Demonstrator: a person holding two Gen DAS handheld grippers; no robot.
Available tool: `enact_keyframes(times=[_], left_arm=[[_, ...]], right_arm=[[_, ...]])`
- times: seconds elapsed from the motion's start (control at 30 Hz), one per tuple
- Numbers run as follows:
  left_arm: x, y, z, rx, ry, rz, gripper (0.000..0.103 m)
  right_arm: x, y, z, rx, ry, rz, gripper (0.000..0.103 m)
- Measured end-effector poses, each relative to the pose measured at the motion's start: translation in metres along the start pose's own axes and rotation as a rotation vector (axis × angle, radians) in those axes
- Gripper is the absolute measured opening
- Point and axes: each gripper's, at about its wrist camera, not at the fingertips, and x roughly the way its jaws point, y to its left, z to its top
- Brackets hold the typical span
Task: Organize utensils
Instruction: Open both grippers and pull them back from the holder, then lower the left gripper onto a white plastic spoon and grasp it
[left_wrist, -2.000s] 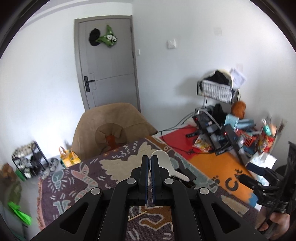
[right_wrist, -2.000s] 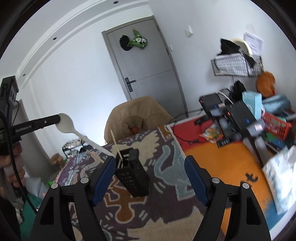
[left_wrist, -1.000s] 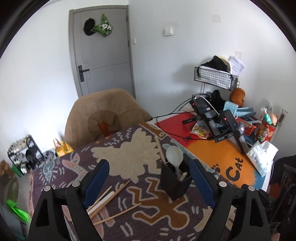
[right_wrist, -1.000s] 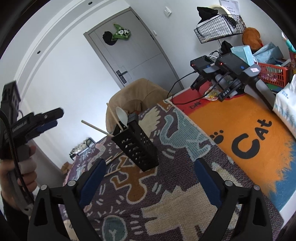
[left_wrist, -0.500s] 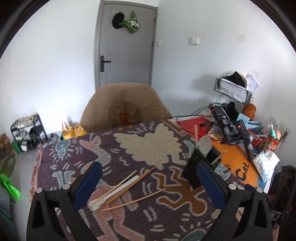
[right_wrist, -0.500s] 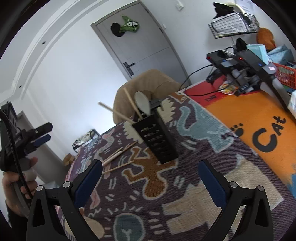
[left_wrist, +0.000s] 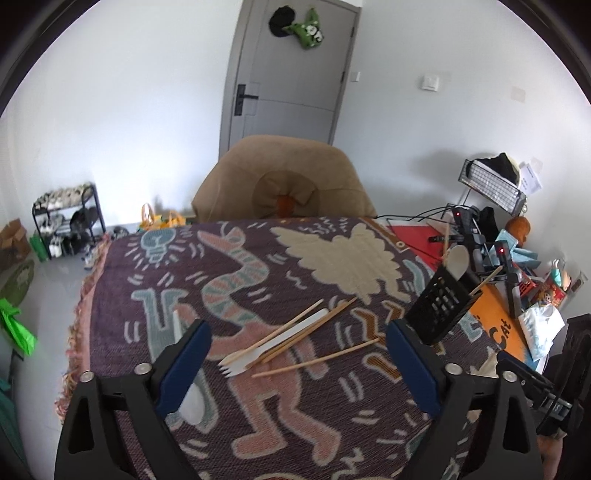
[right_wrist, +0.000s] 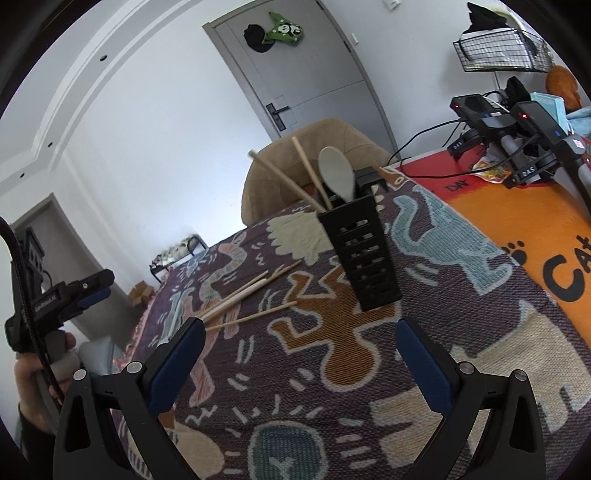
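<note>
Desk (left_wrist: 369, 435): covered by a patterned woven blanket, filling the lower half of both views.

Black utensil holder (right_wrist: 364, 254): slotted, upright on the blanket, centre of the right wrist view and right of centre in the left wrist view. Contents: white spoon (right_wrist: 337, 172), bowl up, plus two wooden chopsticks (right_wrist: 284, 181) leaning toward the upper left. Change: two seconds ago the left gripper carried this spoon pinched between its pads; a second ago it already stood in the holder. Judgement: one utensil filed, several still loose.

Loose utensils: cluster left of the holder, centre of the left wrist view. White fork (left_wrist: 275, 347), tines toward the lower left; wooden chopsticks (left_wrist: 314, 358) lying beside and across it. A second white utensil (left_wrist: 190, 402), apparently a spoon, lies at lower left, partly hidden behind the left gripper's finger.

Left gripper (left_wrist: 299, 358): spread wide, nothing between the pads; jaws have just been closing slightly from their widest. Over the last second its view has swung from the holder to frame the fork and chopsticks, pointing down at the desk. Judgement: the next pick is lined up on this cluster. In the right wrist view it shows at the far left edge, gripped by a hand (right_wrist: 26, 373).

Right gripper (right_wrist: 301, 356): spread wide, empty, angled down, well short of the holder.
</note>
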Motion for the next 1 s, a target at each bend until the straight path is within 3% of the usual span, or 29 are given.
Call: enact_keyframes(times=[0.27,0.53,0.6,0.83,1.0], left_arm=[[0.006,0.048,-0.015,-0.103,0.049,0.023,0.067],[0.022,0.090,-0.032,-0.189,0.108,0.050,0.057],[0.030,0.099,-0.036,-0.204,0.140,0.063,0.050],[0.052,0.108,-0.055,-0.213,0.213,0.104,0.049],[0.068,0.097,-0.074,-0.165,0.251,0.185,0.049]], right_arm=[[0.021,0.017,-0.003,-0.025,0.035,0.003,0.100],[0.042,0.026,-0.004,-0.033,0.076,0.002,0.096],[0.045,0.026,-0.004,-0.030,0.083,0.000,0.096],[0.052,0.024,-0.007,-0.025,0.099,-0.008,0.096],[0.051,0.018,-0.010,-0.011,0.103,-0.011,0.096]])
